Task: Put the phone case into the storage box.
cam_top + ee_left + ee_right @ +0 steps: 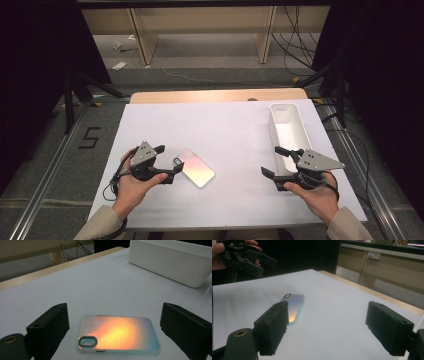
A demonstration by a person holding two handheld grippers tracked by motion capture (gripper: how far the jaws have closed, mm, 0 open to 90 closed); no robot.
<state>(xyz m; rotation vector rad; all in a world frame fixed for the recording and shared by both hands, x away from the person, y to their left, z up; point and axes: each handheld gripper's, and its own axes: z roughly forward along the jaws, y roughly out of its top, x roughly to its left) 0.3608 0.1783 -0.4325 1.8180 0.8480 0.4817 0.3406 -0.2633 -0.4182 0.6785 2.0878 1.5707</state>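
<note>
Holding left gripper (169,163) near the bench's (230,200) front-left, jaws spread wide, gripping nothing. Lying flat just ahead of those jaws, in line with the gap but not between them: phone case (118,334), iridescent, camera cutout toward the gripper. Sitting along the right edge: white bin (289,131). Hovering just beside the bin's near end: right gripper (274,161), jaws wide open, empty, case well apart to its left.

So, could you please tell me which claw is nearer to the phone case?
Left. The left claw sits open right at the phone case; the right claw is open too, well off to its right beside the white bin.
</note>
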